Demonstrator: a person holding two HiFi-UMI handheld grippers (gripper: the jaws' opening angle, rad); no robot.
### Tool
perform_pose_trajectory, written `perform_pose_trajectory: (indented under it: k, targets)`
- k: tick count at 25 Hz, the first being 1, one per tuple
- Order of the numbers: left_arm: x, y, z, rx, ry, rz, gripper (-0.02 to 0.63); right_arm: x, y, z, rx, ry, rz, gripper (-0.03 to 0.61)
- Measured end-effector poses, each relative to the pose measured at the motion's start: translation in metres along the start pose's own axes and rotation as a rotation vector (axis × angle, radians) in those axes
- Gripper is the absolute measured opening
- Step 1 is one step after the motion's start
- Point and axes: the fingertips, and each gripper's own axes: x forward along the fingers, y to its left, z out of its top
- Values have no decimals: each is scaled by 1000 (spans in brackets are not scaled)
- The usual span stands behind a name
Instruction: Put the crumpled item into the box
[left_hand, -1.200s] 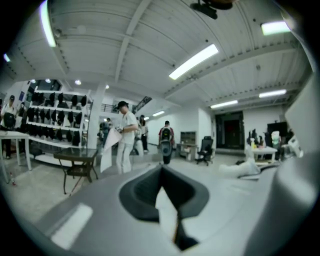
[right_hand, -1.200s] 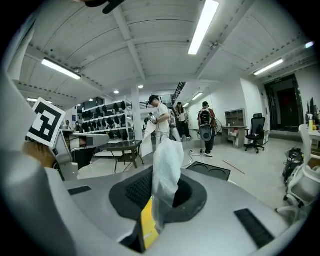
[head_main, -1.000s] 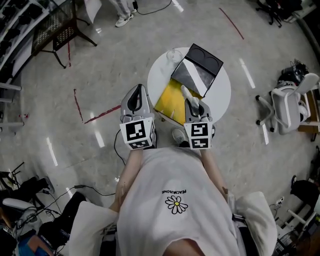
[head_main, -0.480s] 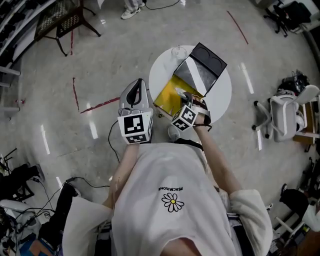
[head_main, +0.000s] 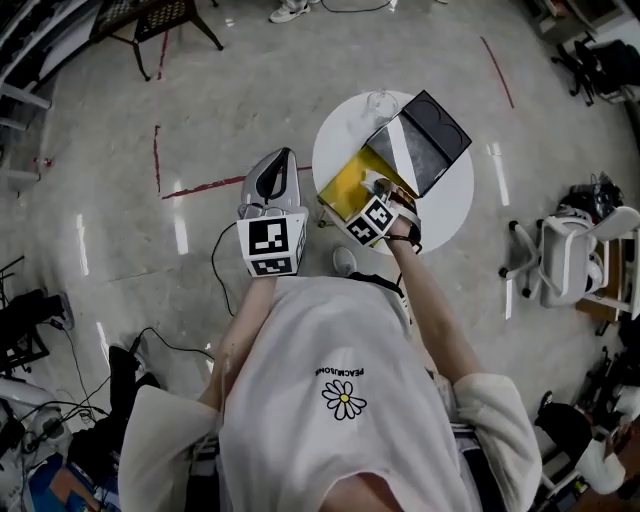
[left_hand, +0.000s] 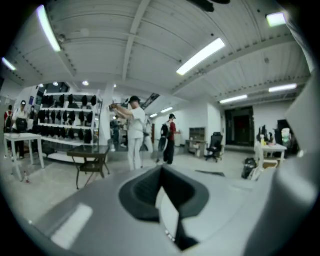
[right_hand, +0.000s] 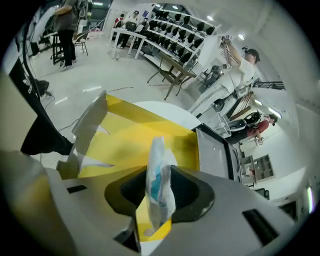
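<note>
The crumpled item (right_hand: 156, 150), a white wrapper with blue print, stands upright between the jaws of my right gripper (right_hand: 159, 176). Those jaws are opening, and the pads still touch the wrapper. Right below and ahead lies the open yellow box (right_hand: 125, 137) with a white flap at its left. In the head view the right gripper (head_main: 381, 188) hangs over the yellow box (head_main: 345, 185) on the round white table (head_main: 447, 208). Left of the table my left gripper (head_main: 277, 160) is over the floor; it is shut and holds nothing.
A dark lid or tray (head_main: 422, 140) leans at the box's far side. A clear glass (head_main: 378, 101) stands at the table's far rim. An office chair (head_main: 570, 260) is to the right, a cable (head_main: 222, 270) runs on the floor, and people stand farther off.
My right gripper has swung from the table's near edge to above the yellow box, tilting as it went. The left gripper has stayed beside the table.
</note>
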Motion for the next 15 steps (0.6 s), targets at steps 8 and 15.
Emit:
perform_pose_trajectory:
  k: [8, 15]
  targets:
    - [-7, 9, 0, 6, 8, 6, 2, -4, 20, 6, 105, -24, 193, 252]
    - [-6, 20, 0, 4, 11, 14, 2, -14, 35, 10, 189, -42, 367, 348]
